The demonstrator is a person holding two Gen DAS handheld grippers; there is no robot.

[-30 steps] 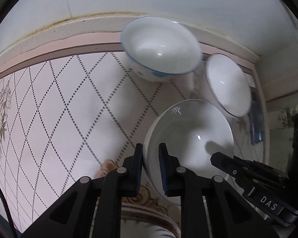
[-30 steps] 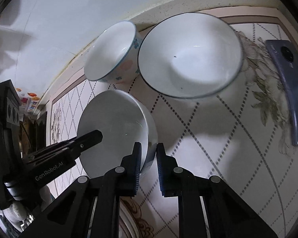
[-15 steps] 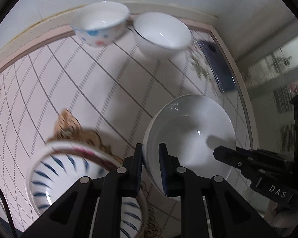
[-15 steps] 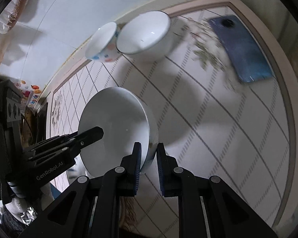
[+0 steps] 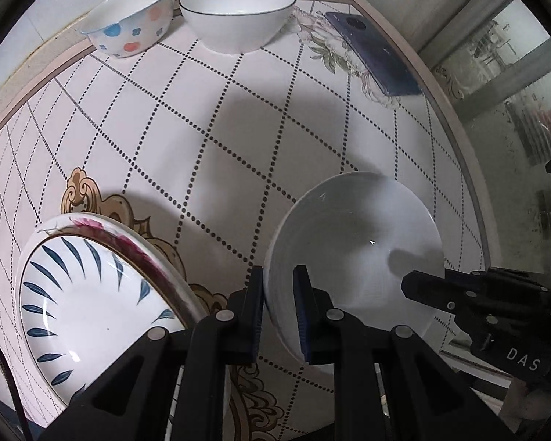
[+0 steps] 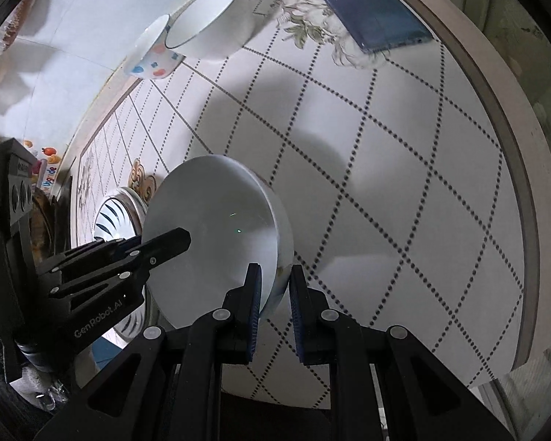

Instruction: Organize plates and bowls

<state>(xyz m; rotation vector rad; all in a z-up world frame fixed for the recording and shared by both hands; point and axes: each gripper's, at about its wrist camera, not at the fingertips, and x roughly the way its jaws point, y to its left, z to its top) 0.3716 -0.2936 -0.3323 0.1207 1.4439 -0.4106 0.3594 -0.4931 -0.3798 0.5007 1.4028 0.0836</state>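
In the left wrist view, a plate with blue leaf strokes (image 5: 88,305) sits at the lower left of the frame, stacked in a second plate with a red-flowered rim (image 5: 128,246) that shows beneath it. Just right of it, at bottom centre, the left gripper (image 5: 278,310) is clamped narrowly on the near rim of a plain white bowl (image 5: 352,257), one finger inside and one outside; the bowl fills the lower right, tilted and held above the patterned tabletop (image 5: 238,128). At the lower right edge the right gripper (image 5: 418,286) reaches into the bowl's far side. Along the top, a spotted bowl (image 5: 128,22) stands upper left, touching or just beside a white bowl with a dark rim (image 5: 238,18), and a dark phone (image 5: 374,53) lies upper right.

In the right wrist view, the right gripper (image 6: 273,307) pinches the same bowl's rim at bottom centre, its jaws nearly together.
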